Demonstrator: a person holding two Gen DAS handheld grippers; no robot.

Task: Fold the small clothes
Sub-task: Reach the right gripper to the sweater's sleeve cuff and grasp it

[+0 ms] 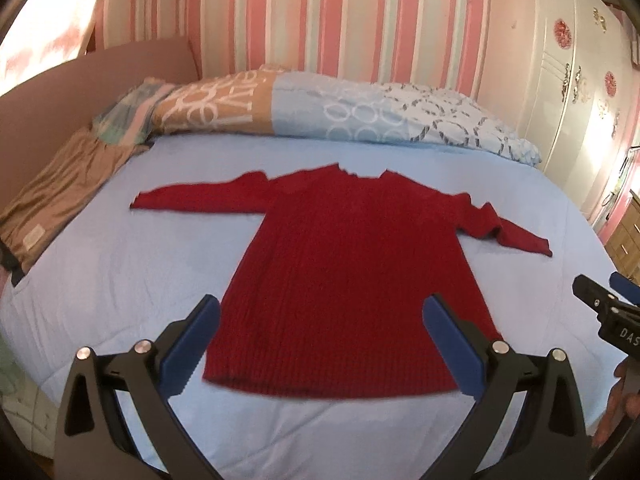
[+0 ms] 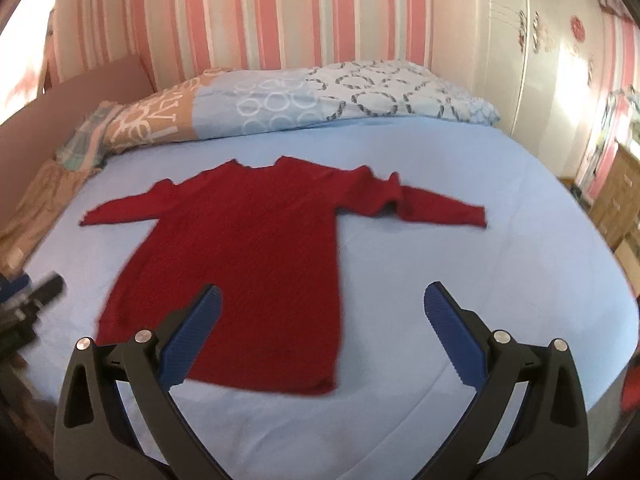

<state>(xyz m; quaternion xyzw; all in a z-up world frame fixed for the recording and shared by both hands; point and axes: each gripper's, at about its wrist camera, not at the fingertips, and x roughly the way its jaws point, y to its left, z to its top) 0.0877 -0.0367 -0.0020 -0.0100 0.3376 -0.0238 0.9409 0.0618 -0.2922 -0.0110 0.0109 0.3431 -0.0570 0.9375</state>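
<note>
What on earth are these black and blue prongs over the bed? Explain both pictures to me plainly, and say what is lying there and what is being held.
No robot here: a person carries a two-fingered clamp in each hand, each with a wide-angle camera looking along its fingers. One picture comes from the left hand-held gripper, the other from the right hand-held gripper. The blue pads are their fingers, spread open in both. Each tool also peeks into the edge of the other's picture. A red sweater lies flat on the blue bed sheet, sleeves spread out, its hem nearest the cameras. A patterned duvet is bunched along the far edge by the striped wall. Nothing is held yet.
</note>
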